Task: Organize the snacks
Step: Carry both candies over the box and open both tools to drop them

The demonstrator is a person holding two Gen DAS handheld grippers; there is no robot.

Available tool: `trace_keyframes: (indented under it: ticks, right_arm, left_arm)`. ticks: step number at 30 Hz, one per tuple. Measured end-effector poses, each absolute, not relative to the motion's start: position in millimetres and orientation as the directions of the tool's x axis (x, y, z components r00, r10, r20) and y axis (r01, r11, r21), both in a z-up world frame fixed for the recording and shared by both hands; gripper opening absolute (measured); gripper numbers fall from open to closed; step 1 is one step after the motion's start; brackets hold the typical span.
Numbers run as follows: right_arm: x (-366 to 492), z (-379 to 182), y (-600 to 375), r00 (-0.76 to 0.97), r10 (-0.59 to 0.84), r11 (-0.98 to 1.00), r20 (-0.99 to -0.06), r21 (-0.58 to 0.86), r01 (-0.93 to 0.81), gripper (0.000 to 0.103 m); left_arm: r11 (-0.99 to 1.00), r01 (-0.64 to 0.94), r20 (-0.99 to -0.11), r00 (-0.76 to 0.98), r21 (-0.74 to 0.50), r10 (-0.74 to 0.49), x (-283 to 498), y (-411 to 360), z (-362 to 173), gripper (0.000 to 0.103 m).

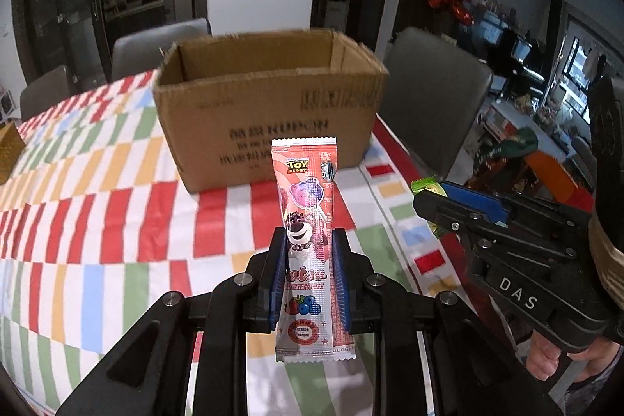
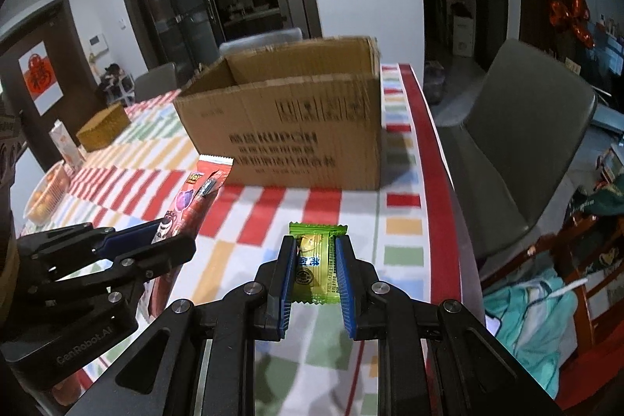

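Left wrist view: left claw (image 1: 309, 262) clamps a tall red-and-white Toy Story candy packet (image 1: 308, 221) above the chequered desk (image 1: 97, 229), before an open brown cardboard box (image 1: 269, 104).
Right wrist view: right claw (image 2: 315, 264) pinches a small green wrapped snack (image 2: 316, 260) near the desk's edge.

The left wrist camera sat just behind the left gripper (image 1: 308, 260), looking forward and steeply down along its fingers over the worktop (image 1: 97, 221) toward the cardboard box (image 1: 269, 104); the right wrist camera sat likewise behind the right gripper (image 2: 315, 264), facing the same box (image 2: 296, 127) from further right; each view caught the other gripper at its edge.
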State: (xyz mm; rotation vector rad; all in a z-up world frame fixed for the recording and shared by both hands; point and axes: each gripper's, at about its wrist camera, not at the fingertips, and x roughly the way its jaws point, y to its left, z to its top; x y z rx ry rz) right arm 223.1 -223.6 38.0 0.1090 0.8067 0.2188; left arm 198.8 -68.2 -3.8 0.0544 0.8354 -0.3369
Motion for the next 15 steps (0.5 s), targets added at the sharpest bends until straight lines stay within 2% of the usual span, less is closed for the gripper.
trace_keyframes:
  ticks: [15]
  right_arm:
    - [261, 102, -204, 0.764, 0.248, 0.969, -0.596, 0.158, -0.191, 0.022]
  left_arm:
    - [0.959, 0.278, -0.64, 0.728, -0.05, -0.244, 236, -45, 55, 0.023]
